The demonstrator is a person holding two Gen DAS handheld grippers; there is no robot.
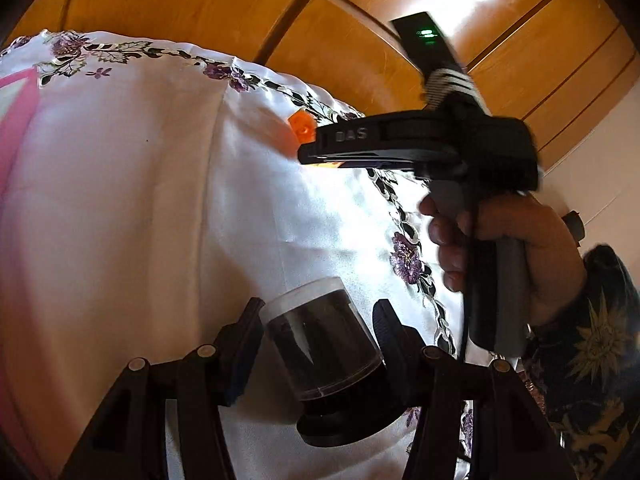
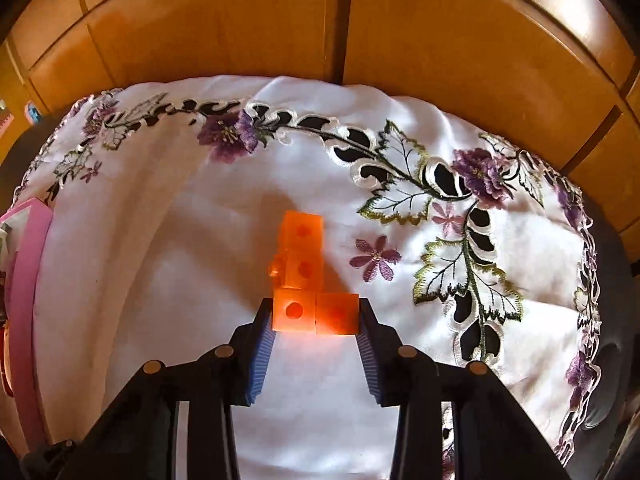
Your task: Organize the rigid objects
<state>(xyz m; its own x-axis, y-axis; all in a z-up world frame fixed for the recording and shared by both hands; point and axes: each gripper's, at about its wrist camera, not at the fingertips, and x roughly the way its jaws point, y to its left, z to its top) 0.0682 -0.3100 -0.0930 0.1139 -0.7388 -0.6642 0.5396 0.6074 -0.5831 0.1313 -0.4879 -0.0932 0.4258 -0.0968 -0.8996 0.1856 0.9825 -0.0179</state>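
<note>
Between my right gripper's (image 2: 316, 316) pads, I am clamping the orange L-shaped block piece (image 2: 306, 280) for sorting. My left gripper (image 1: 316, 344) is clamping a clear-lidded jar (image 1: 324, 344), freeing the tablecloth (image 1: 160, 200).

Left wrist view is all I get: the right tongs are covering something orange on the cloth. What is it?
Observer: An orange block piece, four cubes joined in an L, with round holes in their faces.
Operator: Do the right tongs have it?
Observer: They straddle the short foot of the L, and both blue pads touch its outer sides.
Operator: Which way does the long arm point?
Observer: Away from the tongs, toward the wooden cupboard behind the white cloth.
</note>
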